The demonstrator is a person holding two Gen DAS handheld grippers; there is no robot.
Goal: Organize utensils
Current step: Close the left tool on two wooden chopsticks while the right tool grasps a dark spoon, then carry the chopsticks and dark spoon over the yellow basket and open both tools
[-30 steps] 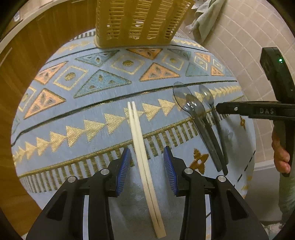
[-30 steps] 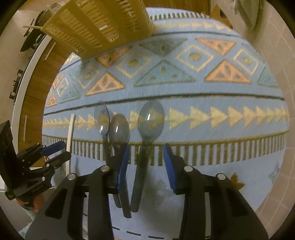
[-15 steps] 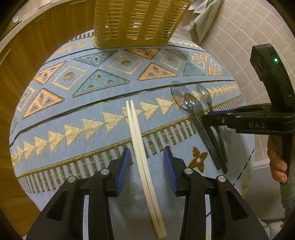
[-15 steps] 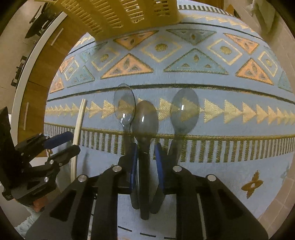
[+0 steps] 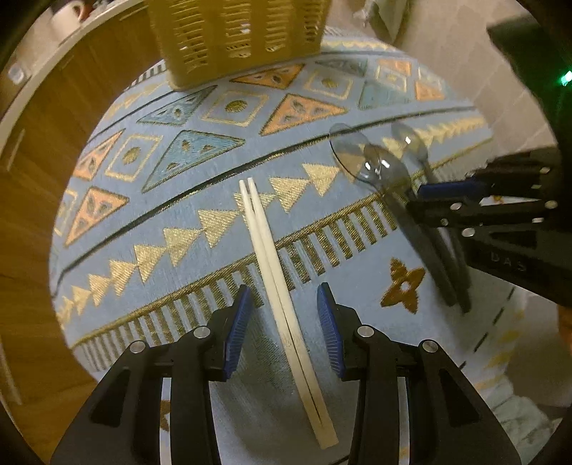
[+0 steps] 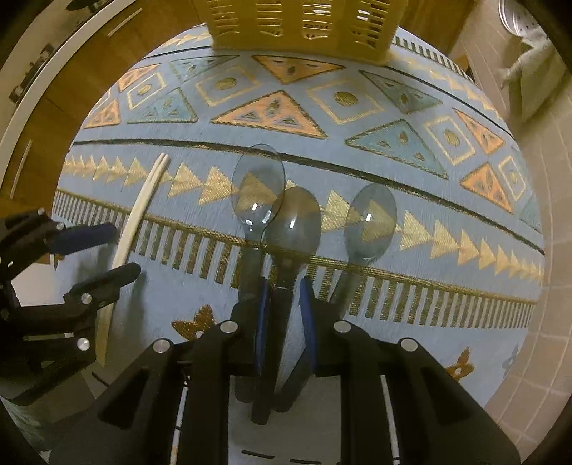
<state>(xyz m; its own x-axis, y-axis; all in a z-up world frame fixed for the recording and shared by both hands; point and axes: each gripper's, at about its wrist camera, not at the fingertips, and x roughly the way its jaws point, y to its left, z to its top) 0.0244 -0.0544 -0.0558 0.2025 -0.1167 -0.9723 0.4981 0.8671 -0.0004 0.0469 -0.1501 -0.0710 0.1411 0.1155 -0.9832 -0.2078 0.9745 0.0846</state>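
Observation:
Three smoky clear plastic spoons lie side by side on the blue patterned cloth: a left one [image 6: 257, 186], a middle one [image 6: 295, 221] and a right one [image 6: 371, 218]. My right gripper [image 6: 284, 286] points down over them, its jaws closing, blue pads against the middle spoon's dark handle. A pair of pale chopsticks [image 5: 271, 264] lies to the left of the spoons. My left gripper [image 5: 282, 322] stands open astride the chopsticks, pads clear of them on both sides. The left wrist view has the right gripper [image 5: 416, 198] at the spoon handles [image 5: 443, 272].
A yellow slotted basket [image 6: 304, 25] stands at the far edge of the cloth-covered round table [image 6: 321, 118]. Wooden cabinet fronts [image 5: 53, 125] run along the left. A tiled wall [image 6: 536, 250] and a hanging grey towel [image 6: 532, 71] are on the right.
My right gripper slid left from the right-hand spoon to the middle one and its jaws narrowed around that handle. The left gripper stayed open over the chopsticks, turning slightly.

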